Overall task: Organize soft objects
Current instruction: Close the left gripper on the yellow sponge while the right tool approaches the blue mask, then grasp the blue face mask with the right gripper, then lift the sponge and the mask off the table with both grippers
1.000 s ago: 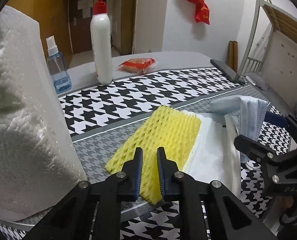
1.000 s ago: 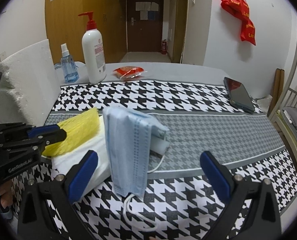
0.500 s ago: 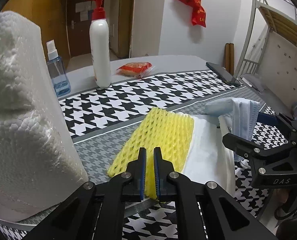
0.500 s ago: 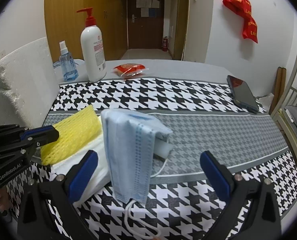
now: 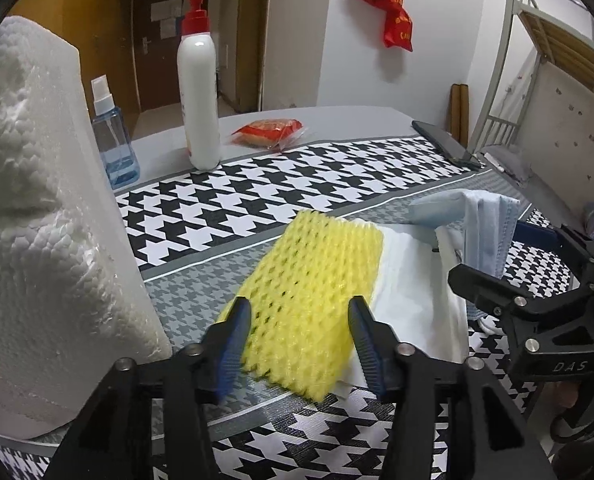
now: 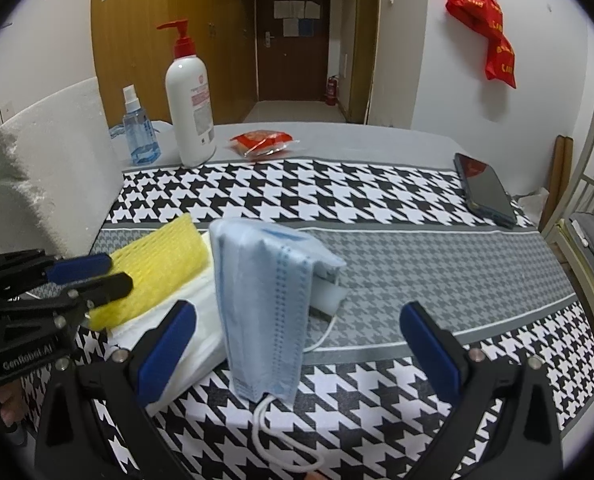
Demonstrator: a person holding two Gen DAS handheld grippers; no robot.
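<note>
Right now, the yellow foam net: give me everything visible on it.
The yellow foam net is a flat, soft-looking mesh sleeve with rows of small diamond holes and a ribbed edge. It lies flat, its far part on a folded white cloth, its near-left part on the grey band of the houndstooth mat. Its near end sits between the fingers of the left gripper, whose jaws have just been opening and no longer pinch it. A blue face mask stands to its right, apart from it.
</note>
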